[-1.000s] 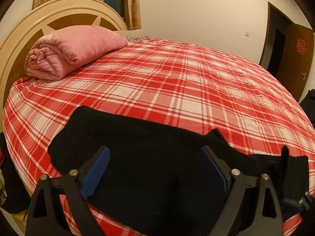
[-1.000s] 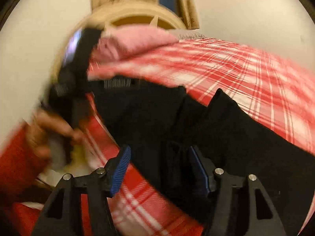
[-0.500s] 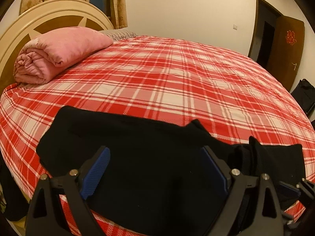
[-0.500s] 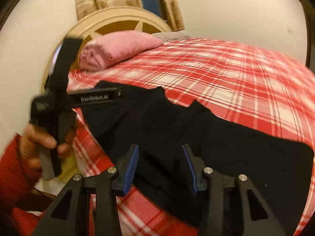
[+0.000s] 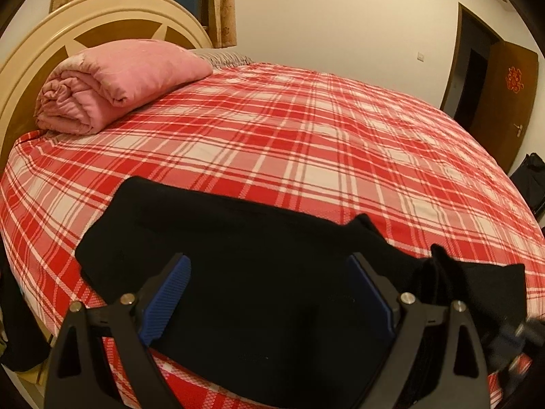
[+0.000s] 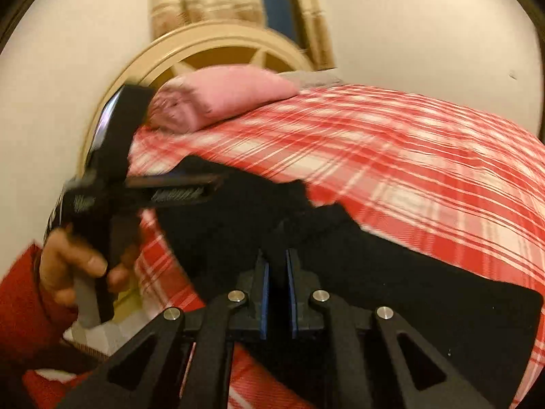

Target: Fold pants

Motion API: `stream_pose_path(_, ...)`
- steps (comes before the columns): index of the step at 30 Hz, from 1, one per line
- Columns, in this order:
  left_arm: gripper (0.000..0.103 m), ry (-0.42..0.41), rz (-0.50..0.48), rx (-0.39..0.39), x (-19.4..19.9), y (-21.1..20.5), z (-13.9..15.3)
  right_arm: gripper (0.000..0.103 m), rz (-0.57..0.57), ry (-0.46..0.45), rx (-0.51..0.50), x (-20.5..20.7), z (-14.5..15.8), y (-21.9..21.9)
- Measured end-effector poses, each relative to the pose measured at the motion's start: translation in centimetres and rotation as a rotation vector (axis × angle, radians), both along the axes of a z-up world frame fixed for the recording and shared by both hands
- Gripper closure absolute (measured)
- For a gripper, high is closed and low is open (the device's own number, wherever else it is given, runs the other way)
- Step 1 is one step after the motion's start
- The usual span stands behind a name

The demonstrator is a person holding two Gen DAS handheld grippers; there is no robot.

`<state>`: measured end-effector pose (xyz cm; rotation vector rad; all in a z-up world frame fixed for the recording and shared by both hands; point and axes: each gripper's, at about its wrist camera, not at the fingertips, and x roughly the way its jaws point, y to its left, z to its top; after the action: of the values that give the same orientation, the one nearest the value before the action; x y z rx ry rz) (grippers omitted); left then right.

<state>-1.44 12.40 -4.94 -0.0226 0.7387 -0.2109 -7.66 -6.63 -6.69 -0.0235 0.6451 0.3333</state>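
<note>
The black pants (image 5: 259, 259) lie near the front edge of the red plaid bed (image 5: 306, 136). They also show in the right wrist view (image 6: 391, 272). My left gripper (image 5: 269, 293) is open just above the pants, holding nothing. My right gripper (image 6: 276, 279) is shut on a fold of the pants at their near edge. The left gripper (image 6: 112, 191) shows in the right wrist view, held by a hand in a red sleeve at the left.
A rolled pink quilt (image 5: 115, 85) lies by the cream headboard (image 5: 41, 51) at the back left. A brown door (image 5: 504, 99) stands at the right. A dark bag (image 5: 531, 180) sits on the floor beside the bed.
My right gripper has closed from wide open onto a fold of the pants. The left gripper stays open over the pants and has shifted slightly.
</note>
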Motion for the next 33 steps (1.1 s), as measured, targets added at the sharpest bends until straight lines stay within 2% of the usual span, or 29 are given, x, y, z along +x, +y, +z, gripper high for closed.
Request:
stream_pose_path(3,0.008,-0.002,-0.010,0.010,-0.2,-0.2,0.0,0.093,0.046,0.105,-0.036,0.7,-3.1,1.5)
stream_pose_path(5,0.008,-0.005,-0.023,0.019,-0.2,-0.6,0.1,0.091,0.033,0.127,-0.021,0.8,-4.1,1.2)
stream_pose_path(8,0.008,-0.023,-0.059,0.019,-0.6,-1.6,0.6,0.085,0.053,0.177,0.093,0.9,-2.6,-0.1)
stream_pose_path(11,0.008,-0.051,-0.120,0.008,-1.2,-3.3,1.4,0.084,0.057,0.131,0.222,-0.6,0.4,-2.5)
stream_pose_path(13,0.008,-0.065,-0.149,0.006,-1.6,-4.5,1.8,0.084,-0.021,0.044,0.226,-2.2,2.6,-4.9)
stream_pose_path(15,0.008,-0.061,-0.201,-0.024,-1.9,-6.2,2.0,0.084,-0.184,-0.029,0.175,-3.5,3.8,-8.3)
stream_pose_path(17,0.008,-0.051,-0.242,-0.031,-2.2,-7.8,1.7,0.084,-0.370,-0.026,0.083,-3.7,3.6,-11.8)
stream_pose_path(19,0.008,-0.035,-0.265,-0.010,-2.4,-9.5,0.9,0.084,-0.465,0.011,0.045,-3.3,2.5,-14.6)
stream_pose_path(21,0.008,-0.004,-0.274,0.020,-2.6,-10.9,-0.2,0.084,-0.513,0.052,0.000,-2.5,0.8,-15.8)
stream_pose_path(24,0.008,0.018,-0.283,0.050,-2.9,-11.7,-1.4,0.084,-0.588,0.147,0.011,-1.3,-2.3,-17.6)
stream_pose_path(25,0.008,0.019,-0.273,0.079,-2.9,-11.8,-1.8,0.084,-0.597,0.108,0.052,-1.8,-2.7,-18.0)
stream_pose_path(27,0.008,0.035,-0.265,0.100,-2.6,-11.5,-2.6,0.084,-0.614,0.096,0.078,-2.1,-2.8,-18.4)
stream_pose_path(30,0.008,0.057,-0.262,0.049,-2.3,-10.3,-2.3,0.084,-0.605,0.104,0.020,-2.1,-2.4,-17.7)
stream_pose_path(32,0.008,0.024,-0.239,0.034,-2.4,-8.8,-1.4,0.084,-0.617,0.108,0.026,-1.8,-1.7,-17.9)
stream_pose_path(33,0.008,-0.004,-0.212,0.021,-2.5,-7.4,-0.7,0.084,-0.629,0.081,0.049,-2.4,-0.9,-17.9)
